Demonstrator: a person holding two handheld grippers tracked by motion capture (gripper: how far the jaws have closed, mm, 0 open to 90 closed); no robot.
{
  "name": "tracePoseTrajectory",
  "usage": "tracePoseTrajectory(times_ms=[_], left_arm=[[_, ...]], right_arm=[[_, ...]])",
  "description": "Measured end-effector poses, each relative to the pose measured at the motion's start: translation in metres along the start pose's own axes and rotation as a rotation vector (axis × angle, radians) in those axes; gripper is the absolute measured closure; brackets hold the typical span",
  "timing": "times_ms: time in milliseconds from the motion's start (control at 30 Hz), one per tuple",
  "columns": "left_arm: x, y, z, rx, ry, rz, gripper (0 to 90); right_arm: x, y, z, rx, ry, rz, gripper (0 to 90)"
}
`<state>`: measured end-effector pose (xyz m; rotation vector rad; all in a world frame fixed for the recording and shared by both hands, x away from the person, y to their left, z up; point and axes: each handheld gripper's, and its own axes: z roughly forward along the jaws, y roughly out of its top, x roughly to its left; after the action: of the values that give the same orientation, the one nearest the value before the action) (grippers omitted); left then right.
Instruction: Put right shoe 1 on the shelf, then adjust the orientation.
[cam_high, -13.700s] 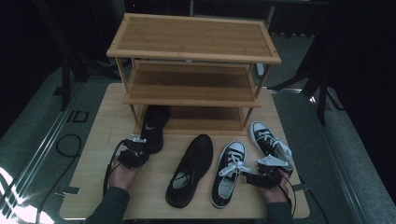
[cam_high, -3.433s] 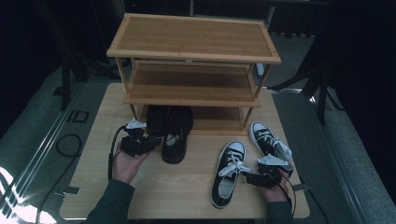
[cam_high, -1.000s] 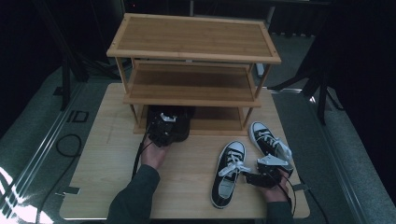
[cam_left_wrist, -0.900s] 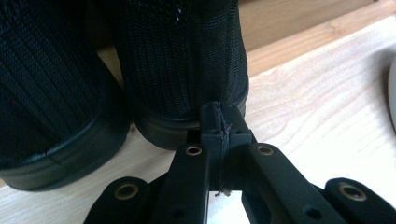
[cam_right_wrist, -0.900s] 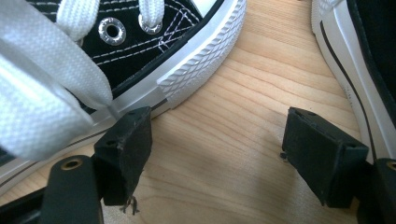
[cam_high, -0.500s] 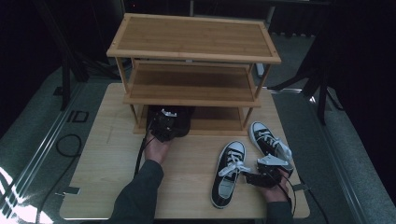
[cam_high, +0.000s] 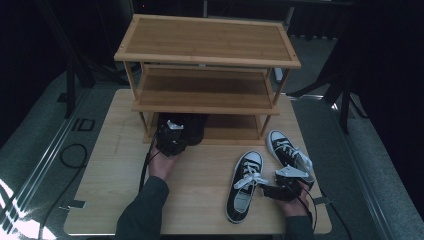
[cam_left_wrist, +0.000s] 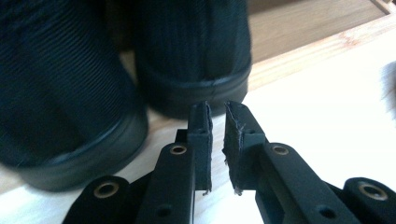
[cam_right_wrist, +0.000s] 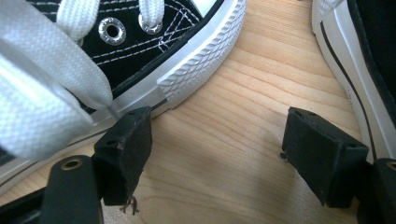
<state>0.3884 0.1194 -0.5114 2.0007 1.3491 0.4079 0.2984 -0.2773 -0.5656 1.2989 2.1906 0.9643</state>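
The work in hand was stowing 4 shoes on the bottom shelf of the bamboo rack (cam_high: 205, 55), which stood at the 12 o'clock end of the surface (cam_high: 110, 200). By the look of it, half was done: the 2 black shoes (cam_high: 187, 127) sat side by side on the bottom shelf at its left end, heels facing out.

The left gripper (cam_high: 171, 142) sat just in front of those heels. In the left gripper view its fingers (cam_left_wrist: 201, 140) had just been opening and stood a narrow gap apart with nothing between them, the nearer black heel (cam_left_wrist: 196, 60) close ahead at 12 o'clock but clear of the pads.

What remained, as I judged it, was the pair of black-and-white sneakers. One sneaker (cam_high: 245, 185) lay toward 5 o'clock on the surface; the other sneaker (cam_high: 285, 150) lay at about 4 o'clock, just in front of the rack's right leg. The right gripper (cam_high: 280, 187) rested between them. In the right gripper view its fingers (cam_right_wrist: 126, 149) stood wide apart over bare wood, gripping nothing, the left pad touching or just beside the first sneaker's white sole (cam_right_wrist: 201, 70).
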Motion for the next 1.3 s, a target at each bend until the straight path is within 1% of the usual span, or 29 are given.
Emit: tracePoseTrajectory(times_ms=[33, 167, 233, 267, 300, 333, 367, 533, 567, 667, 733, 867, 967, 1067, 1133, 1300], left_arm=[[0.0, 0.0, 0.0, 0.0, 0.0, 0.0, 79.7], [0.008, -0.014, -0.006, 0.007, -0.001, -0.002, 77.9], [0.011, -0.02, -0.008, 0.014, 0.0, 0.001, 74.6], [0.013, -0.028, -0.012, 0.016, 0.004, 0.007, 71.7], [0.013, -0.028, -0.012, 0.016, 0.004, 0.007, 70.9], [0.014, -0.035, -0.015, 0.019, 0.007, 0.01, 70.6], [0.014, -0.035, -0.015, 0.019, 0.007, 0.01, 69.6], [0.021, -0.052, -0.02, 0.018, 0.007, 0.002, 66.1], [0.021, -0.052, -0.02, 0.018, 0.007, 0.002, 65.6], [0.024, -0.06, -0.022, 0.015, 0.004, -0.002, 65.0], [0.026, -0.063, -0.022, 0.011, -0.003, -0.008, 64.4], [0.025, -0.065, -0.02, 0.014, -0.01, -0.007, 62.5], [0.025, -0.067, -0.017, 0.025, -0.01, 0.006, 61.7], [0.025, -0.068, -0.017, 0.033, -0.011, 0.001, 60.4], [0.026, -0.068, -0.018, 0.028, -0.014, -0.007, 60.3], [0.028, -0.068, -0.019, 0.025, -0.013, -0.011, 59.8]], right_arm=[[0.0, 0.0, 0.0, 0.0, 0.0, 0.0, 24.2], [0.0, 0.0, 0.0, 0.0, 0.0, -0.001, 24.2], [0.0, 0.0, 0.0, 0.0, 0.0, -0.001, 24.2], [0.0, 0.0, 0.0, 0.0, 0.0, 0.0, 24.2], [0.0, 0.0, 0.0, 0.0, 0.0, 0.0, 24.2], [0.0, 0.0, 0.0, 0.0, 0.0, -0.001, 24.2], [0.0, 0.0, 0.0, 0.0, 0.0, -0.001, 24.2], [0.0, 0.0, 0.0, -0.001, 0.0, -0.003, 24.2], [0.0, 0.0, 0.0, -0.001, 0.0, -0.003, 24.2], [0.0, 0.0, 0.0, -0.002, 0.001, -0.003, 24.2], [0.0, 0.0, 0.0, -0.002, 0.001, -0.004, 24.2], [0.0, 0.0, 0.0, -0.002, 0.001, -0.004, 24.2], [0.0, 0.0, 0.0, -0.002, 0.001, -0.005, 24.2], [0.0, 0.0, 0.0, -0.002, 0.001, -0.005, 24.2], [0.0, 0.0, 0.0, -0.001, 0.001, -0.005, 24.2], [0.0, 0.0, 0.0, -0.001, 0.002, -0.006, 24.2]])
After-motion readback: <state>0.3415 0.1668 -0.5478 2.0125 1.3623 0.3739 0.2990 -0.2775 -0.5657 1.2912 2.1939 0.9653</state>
